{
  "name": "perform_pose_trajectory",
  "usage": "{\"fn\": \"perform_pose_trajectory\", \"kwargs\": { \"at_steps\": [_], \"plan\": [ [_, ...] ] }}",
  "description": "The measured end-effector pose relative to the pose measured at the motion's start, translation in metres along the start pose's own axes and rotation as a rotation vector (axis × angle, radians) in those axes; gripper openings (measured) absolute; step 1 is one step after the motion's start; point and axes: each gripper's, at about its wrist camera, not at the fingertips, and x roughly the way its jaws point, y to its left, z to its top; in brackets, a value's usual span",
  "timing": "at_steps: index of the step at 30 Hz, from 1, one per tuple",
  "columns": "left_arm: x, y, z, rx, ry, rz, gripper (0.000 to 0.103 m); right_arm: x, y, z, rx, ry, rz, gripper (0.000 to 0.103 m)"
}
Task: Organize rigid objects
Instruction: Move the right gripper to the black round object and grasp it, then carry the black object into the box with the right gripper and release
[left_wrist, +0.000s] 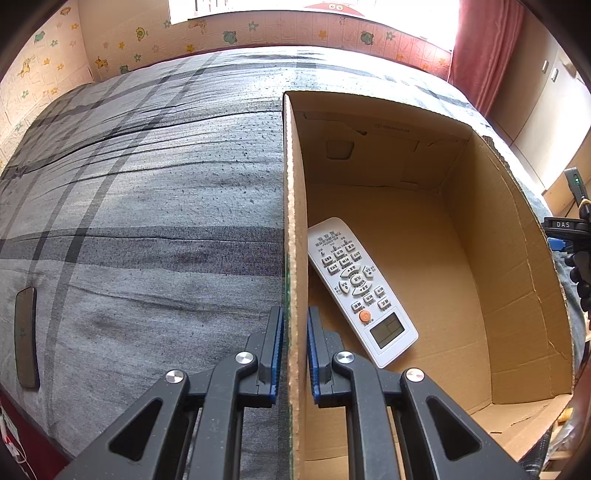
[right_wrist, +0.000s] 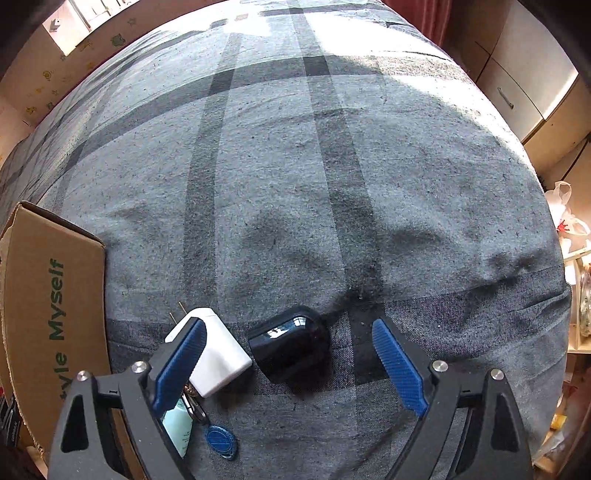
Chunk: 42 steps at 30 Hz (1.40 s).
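In the left wrist view my left gripper (left_wrist: 295, 325) is shut on the left wall (left_wrist: 295, 236) of an open cardboard box, one finger outside and one inside. A white remote control (left_wrist: 360, 290) lies on the box floor (left_wrist: 424, 258). In the right wrist view my right gripper (right_wrist: 290, 332) is open and empty, low over the bed. A glossy black rounded case (right_wrist: 291, 343) lies between its fingers. A white plug adapter (right_wrist: 218, 350) lies by the left finger (right_wrist: 181, 360), with keys and a blue fob (right_wrist: 220, 441) below it.
Everything rests on a grey plaid bedspread (right_wrist: 295, 184). The box's outer side (right_wrist: 51, 314) with green lettering stands at the left of the right wrist view. A flat dark object (left_wrist: 26, 336) lies on the bed at far left. Cabinets (right_wrist: 524, 85) stand past the bed's right edge.
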Motion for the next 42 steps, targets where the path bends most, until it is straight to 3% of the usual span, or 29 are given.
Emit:
{"fn": "perform_pose_trajectory", "kwargs": {
  "at_steps": [7, 10, 11, 12, 21, 31, 42],
  "plan": [
    [0.000, 0.000, 0.000, -0.004, -0.001, -0.002, 0.013, 0.008, -0.002, 0.001, 0.015, 0.019, 0.014, 0.078],
    [0.000, 0.000, 0.000, -0.002, -0.002, -0.002, 0.013, 0.013, 0.003, 0.001, 0.005, 0.035, 0.003, 0.068],
    [0.000, 0.000, 0.000, -0.002, -0.002, -0.001, 0.013, 0.015, 0.003, 0.001, 0.009, 0.041, 0.001, 0.056],
    [0.000, 0.000, 0.000, -0.003, -0.002, -0.002, 0.013, 0.016, 0.003, 0.001, 0.016, 0.047, 0.001, 0.053],
    [0.000, 0.000, 0.000, -0.008, -0.003, -0.002, 0.013, 0.004, -0.004, 0.000, 0.042, 0.023, -0.016, 0.052],
    [-0.001, -0.001, 0.000, -0.006, -0.004, 0.001, 0.013, -0.042, 0.020, 0.000, -0.037, -0.021, -0.029, 0.052],
    [-0.001, -0.004, 0.000, -0.001, -0.007, 0.012, 0.013, -0.106, 0.086, -0.005, -0.202, -0.121, 0.008, 0.052]
  ]
}}
